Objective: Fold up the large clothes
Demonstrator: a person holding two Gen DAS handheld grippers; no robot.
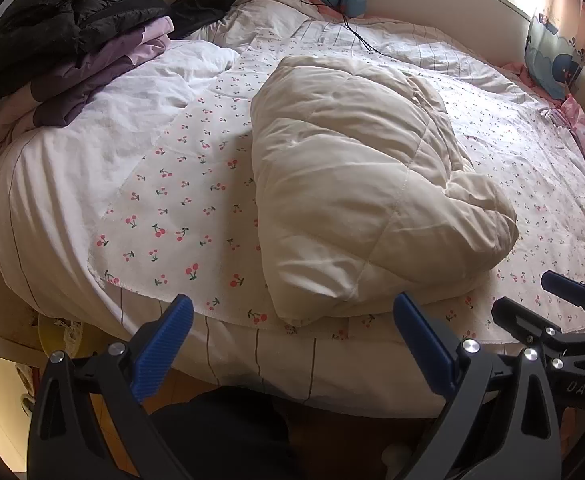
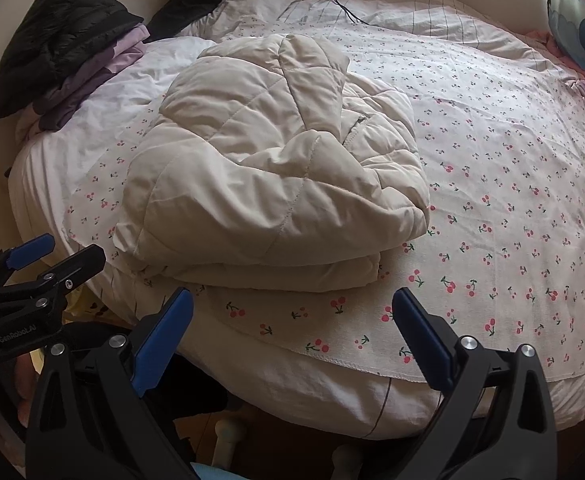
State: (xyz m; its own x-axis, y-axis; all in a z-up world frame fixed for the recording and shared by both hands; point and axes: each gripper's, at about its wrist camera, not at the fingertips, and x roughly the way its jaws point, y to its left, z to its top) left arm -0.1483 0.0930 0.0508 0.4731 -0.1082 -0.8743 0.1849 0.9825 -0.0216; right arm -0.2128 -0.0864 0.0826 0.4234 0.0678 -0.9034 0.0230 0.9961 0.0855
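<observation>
Cream quilted puffy jacket is sitting folded up in a bundle on the cherry-print bedsheet, about 12 o'clock from both tools. Left gripper and right gripper both hang off the bed's near edge, blue-padded jaws spread wide, pinching nothing. Black puffer coat is piled at 10 o'clock.

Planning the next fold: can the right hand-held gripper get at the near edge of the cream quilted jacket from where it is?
Probably yes. The right hand-held gripper is open, and only bare cherry-print sheet lies between it and the cream quilted jacket.
</observation>
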